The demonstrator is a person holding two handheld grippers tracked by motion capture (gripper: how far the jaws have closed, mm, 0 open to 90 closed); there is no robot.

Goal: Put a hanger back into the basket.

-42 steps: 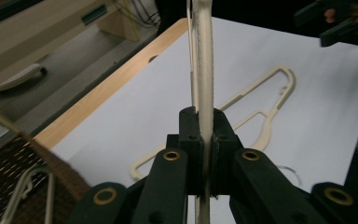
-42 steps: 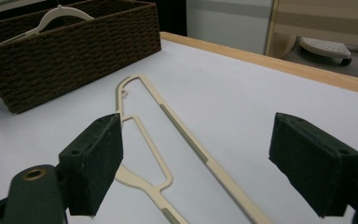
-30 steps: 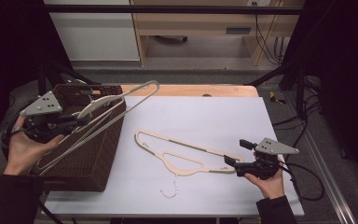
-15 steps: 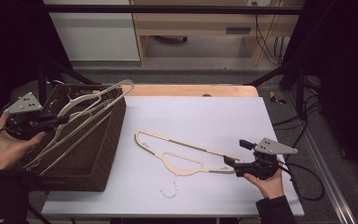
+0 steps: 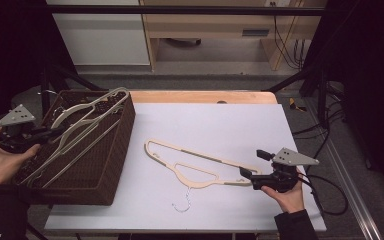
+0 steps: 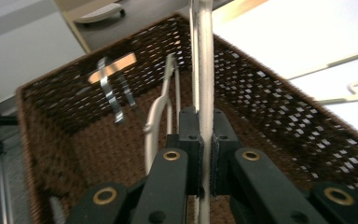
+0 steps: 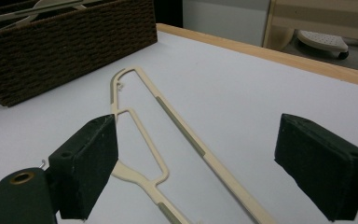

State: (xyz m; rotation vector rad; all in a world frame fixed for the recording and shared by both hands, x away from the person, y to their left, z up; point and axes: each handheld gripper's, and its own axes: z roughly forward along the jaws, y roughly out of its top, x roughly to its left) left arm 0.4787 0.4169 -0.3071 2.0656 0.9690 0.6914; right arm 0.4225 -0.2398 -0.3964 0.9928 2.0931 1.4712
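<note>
- Basket (image 5: 87, 165): dark brown wicker, roughly woven.
- Hanger (image 5: 195, 165): smooth cream plastic, hook of thin metal wire.
- Counter (image 5: 220, 125): matt white, edged in pale wood.

Your white table (image 5: 220, 130) glows evenly under overhead light while the room's sides sink into black. Soft shadows fall under the cream hanger (image 5: 195, 167) and beside the wicker basket (image 5: 112, 165). In your left gripper view the tabletop burns out to glare and the basket's weave is softly blurred. In your right gripper view the near pads (image 7: 91, 163) look soft.
</note>
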